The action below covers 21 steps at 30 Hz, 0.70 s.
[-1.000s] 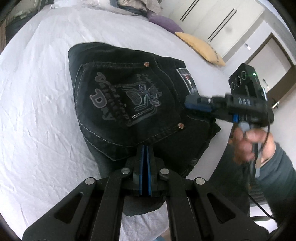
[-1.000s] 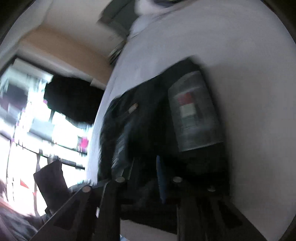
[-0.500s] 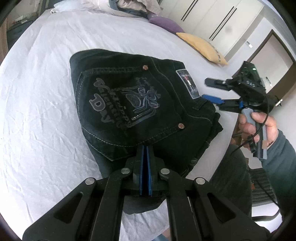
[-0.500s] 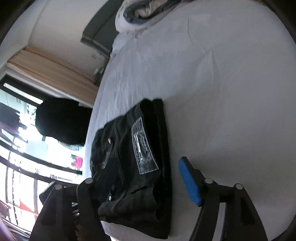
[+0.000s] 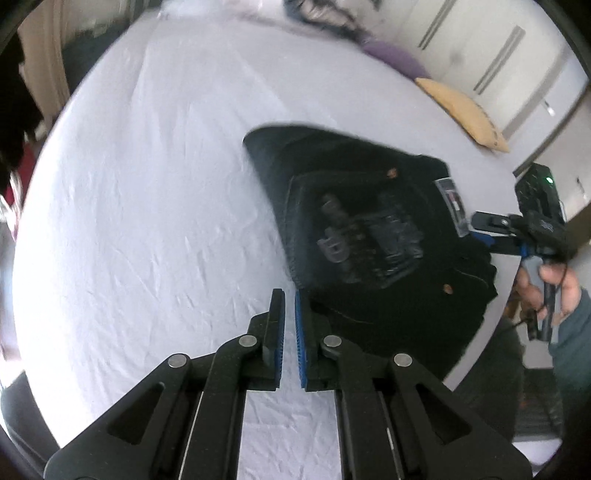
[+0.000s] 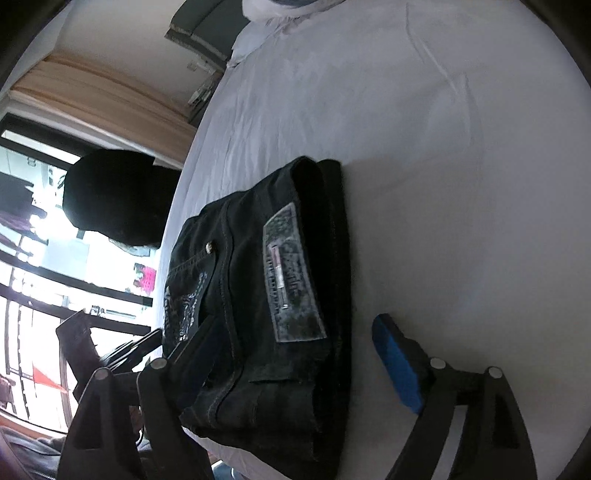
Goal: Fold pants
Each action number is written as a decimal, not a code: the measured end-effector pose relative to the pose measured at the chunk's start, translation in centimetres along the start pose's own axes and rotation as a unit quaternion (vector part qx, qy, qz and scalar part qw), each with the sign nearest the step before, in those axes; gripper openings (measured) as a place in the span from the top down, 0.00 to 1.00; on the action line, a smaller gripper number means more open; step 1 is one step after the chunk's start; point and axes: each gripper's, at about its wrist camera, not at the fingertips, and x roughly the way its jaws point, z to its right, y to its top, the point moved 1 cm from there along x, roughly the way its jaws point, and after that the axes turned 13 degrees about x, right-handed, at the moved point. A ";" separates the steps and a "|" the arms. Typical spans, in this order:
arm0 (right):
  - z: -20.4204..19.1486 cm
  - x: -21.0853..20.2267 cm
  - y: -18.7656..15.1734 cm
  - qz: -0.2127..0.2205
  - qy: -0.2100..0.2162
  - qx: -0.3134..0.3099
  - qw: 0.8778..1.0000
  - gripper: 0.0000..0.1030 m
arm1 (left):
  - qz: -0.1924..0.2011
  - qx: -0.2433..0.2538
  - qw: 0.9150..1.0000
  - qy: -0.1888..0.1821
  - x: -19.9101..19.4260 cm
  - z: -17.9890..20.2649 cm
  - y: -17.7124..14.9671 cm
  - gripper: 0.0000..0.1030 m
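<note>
Black jeans lie folded into a compact stack on the white bed sheet, back pocket print and waistband label up. My left gripper hovers over bare sheet just left of the jeans' near corner. Only a sliver of gap shows between its blue pads, and nothing is in it. My right gripper sits at the waistband end, held by a hand. In the right wrist view the jaws of the right gripper are opening wide. The jeans lie between them, and the blue pad is clear of the cloth.
A yellow pillow and a purple pillow lie at the far edge of the bed, with rumpled bedding behind. White wardrobe doors stand beyond. A dark chair back and a bright window are past the bed's side.
My left gripper has let go of the jeans' near edge and slid left onto bare sheet. My right gripper went from shut on the waistband to wide open.
</note>
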 end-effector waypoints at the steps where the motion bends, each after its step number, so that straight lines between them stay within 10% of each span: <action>1: -0.2 0.3 0.0 -0.006 0.001 -0.003 1.000 0.15 | -0.006 -0.009 1.000 -0.006 0.4 -0.3 0.1 0.95; 14: -0.5 2.1 1.2 -0.038 0.015 0.008 0.999 0.26 | -0.011 -0.110 0.990 -0.085 1.5 -5.4 1.9 0.93; 16: -0.2 2.0 1.2 -0.037 0.020 0.009 0.999 0.26 | -0.002 -0.124 0.988 -0.086 0.6 -6.4 1.5 0.75; 17: -0.2 2.1 1.2 -0.036 0.022 0.009 0.999 0.26 | 0.003 -0.131 0.988 -0.087 0.2 -6.9 1.3 0.43; 19: -0.2 2.2 1.2 -0.036 0.024 0.009 0.999 0.26 | 0.033 -0.147 0.984 -0.099 -1.0 -7.5 0.9 0.11; 21: -0.3 2.3 1.2 -0.038 0.024 0.007 0.999 0.26 | 0.046 -0.150 0.980 -0.124 -1.0 -7.3 1.0 0.11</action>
